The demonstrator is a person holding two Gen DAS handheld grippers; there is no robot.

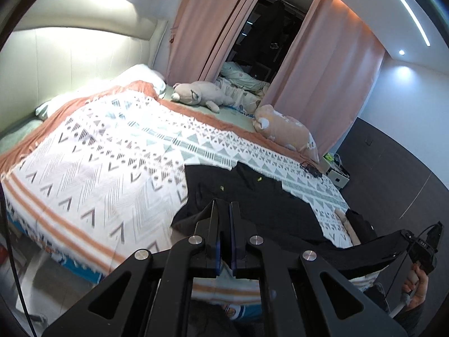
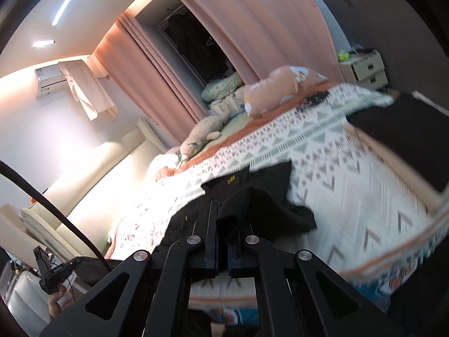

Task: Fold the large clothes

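Black garment (image 1: 252, 196) lay on the bed (image 1: 98, 154) at 6 o'clock, near its foot edge. Left hand-held gripper (image 1: 224, 210) was pinched narrow on the hem; right hand-held gripper (image 2: 224, 219) clamped a bunched fold, apparently to lift both corners together for folding

You're in a bedroom lit by an LED ceiling strip (image 1: 404, 5) at one o'clock and a recessed spotlight (image 1: 401, 52) below it. Pink curtains (image 1: 202, 28) hang at twelve o'clock, parted around a dark window opening (image 1: 266, 36). An upholstered cream headboard wall (image 1: 73, 56) glows at ten o'clock. The bed (image 1: 112, 146) wears a patterned white, green and orange bedspread. At three o'clock, a dark wardrobe wall (image 1: 393, 174) stands behind a small bedside cabinet (image 1: 338, 175). In your right view, a wall air conditioner (image 2: 49, 81) sits at ten o'clock.
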